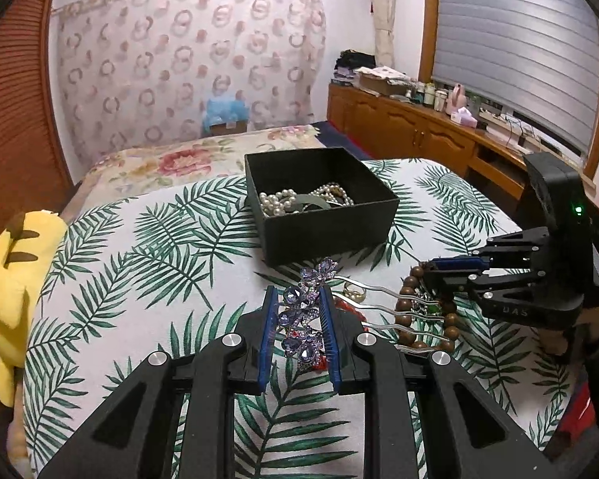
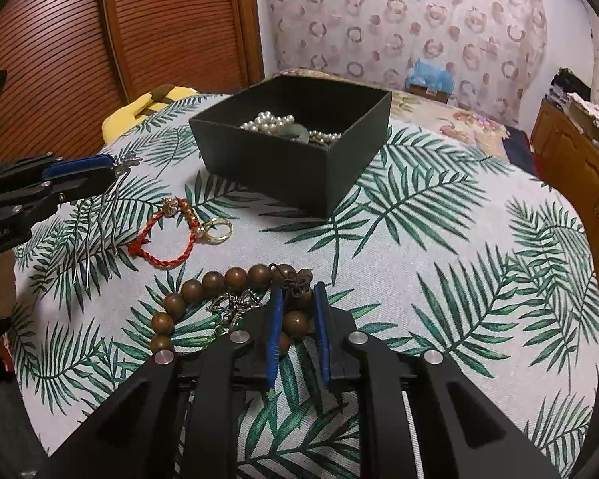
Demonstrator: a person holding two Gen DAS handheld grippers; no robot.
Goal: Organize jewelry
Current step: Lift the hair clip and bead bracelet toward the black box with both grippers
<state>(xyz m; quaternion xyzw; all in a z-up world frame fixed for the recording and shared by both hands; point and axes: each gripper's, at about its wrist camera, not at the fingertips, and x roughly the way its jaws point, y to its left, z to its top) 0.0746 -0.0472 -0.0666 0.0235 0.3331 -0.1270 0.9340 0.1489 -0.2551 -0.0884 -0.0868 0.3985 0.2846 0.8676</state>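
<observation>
A black open box [image 1: 331, 231] [image 2: 275, 167] on the leaf-print cloth holds pearl strands [image 1: 277, 201] [image 2: 267, 121]. My left gripper [image 1: 299, 299] is shut on the purple jewelled head of a silver hair comb [image 1: 303, 315], whose prongs [image 2: 96, 235] lie on the cloth. My right gripper [image 2: 297, 289] is shut on a brown wooden bead bracelet [image 2: 215, 283] [image 1: 407, 303] lying on the cloth. A red cord bracelet [image 2: 167, 239], a gold ring [image 2: 218, 229] [image 1: 354, 291] and a small silver piece [image 2: 235, 303] lie between the grippers.
A yellow plush toy [image 1: 16, 291] [image 2: 139, 113] sits at the cloth's left edge. A floral bed [image 1: 187, 163] lies behind the box. A wooden sideboard [image 1: 411, 127] with bottles runs along the right wall.
</observation>
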